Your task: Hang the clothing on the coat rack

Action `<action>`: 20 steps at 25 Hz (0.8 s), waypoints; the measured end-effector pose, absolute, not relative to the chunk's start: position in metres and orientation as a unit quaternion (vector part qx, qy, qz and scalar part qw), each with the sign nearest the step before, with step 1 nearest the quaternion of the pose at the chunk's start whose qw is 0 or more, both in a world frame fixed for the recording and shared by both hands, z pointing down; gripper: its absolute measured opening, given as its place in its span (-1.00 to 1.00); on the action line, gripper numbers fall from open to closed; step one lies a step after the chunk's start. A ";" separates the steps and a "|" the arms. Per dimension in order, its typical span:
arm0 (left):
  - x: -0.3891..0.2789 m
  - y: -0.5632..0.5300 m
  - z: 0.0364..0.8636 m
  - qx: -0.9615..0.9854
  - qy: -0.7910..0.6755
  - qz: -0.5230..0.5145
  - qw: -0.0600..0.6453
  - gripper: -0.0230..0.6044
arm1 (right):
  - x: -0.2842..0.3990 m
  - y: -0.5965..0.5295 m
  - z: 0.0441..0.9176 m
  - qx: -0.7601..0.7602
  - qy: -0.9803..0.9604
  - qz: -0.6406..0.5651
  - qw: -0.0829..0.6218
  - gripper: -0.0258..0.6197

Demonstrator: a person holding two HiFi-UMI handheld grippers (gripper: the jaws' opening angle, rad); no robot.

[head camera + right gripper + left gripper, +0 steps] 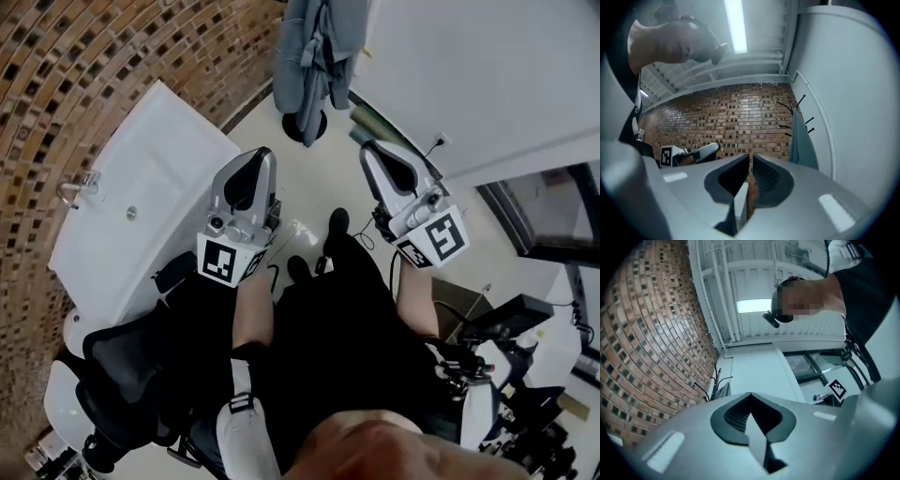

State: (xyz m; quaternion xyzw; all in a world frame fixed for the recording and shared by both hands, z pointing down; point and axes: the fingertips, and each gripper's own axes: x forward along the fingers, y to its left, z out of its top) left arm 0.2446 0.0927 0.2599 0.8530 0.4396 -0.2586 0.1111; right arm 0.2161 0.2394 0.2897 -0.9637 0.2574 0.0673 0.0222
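**Hand-Held Grippers Raised and Empty; Clothing on the Coat Rack**

1. Task item. The clothing (317, 52), a grey-blue garment, hangs on the coat rack (305, 127). It drapes down the pole and ends just above the round black base. The rack stands on the pale floor (309, 192), at the floor's far edge in the head view, near the corner where the brick wall (84, 66) meets the white wall (487, 75). In the right gripper view several bare hooks project from the pole above the garment.

2. Left hand-held gripper (259, 159). The jaws are fully closed and the tips meet. Nothing is between them. The unit points up and away from the person, towards the rack but well apart from it. Its marker cube (230, 260) faces the head camera.

3. Right hand-held gripper (375, 155). The jaws are almost closed, and a narrow slit remains through which the brickwork shows. Nothing is between them. The unit is beside the left one, with a gap between the two, and is also well apart from the rack. Its marker cube (437, 236) is tilted.

4. Surroundings. A white bench (141, 169) stands along the brick wall at the person's left. A black chair (131, 375) sits near the bench's near corner. The person's black shoes (337, 225) are on the floor between the two units.
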 end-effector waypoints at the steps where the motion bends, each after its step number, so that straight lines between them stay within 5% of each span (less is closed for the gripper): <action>1: 0.241 0.092 0.263 0.847 0.448 -0.259 0.125 -0.92 | 0.208 0.234 0.293 -0.966 0.251 0.055 0.013 -0.86; 7: 0.227 0.097 0.264 0.822 0.474 -0.262 0.175 -0.92 | 0.183 0.221 0.282 -0.971 0.235 0.032 -0.023 -0.86; 20: 0.212 0.044 0.254 0.840 0.461 -0.256 0.126 -0.92 | 0.179 0.207 0.279 -0.976 0.213 0.046 -0.008 -0.86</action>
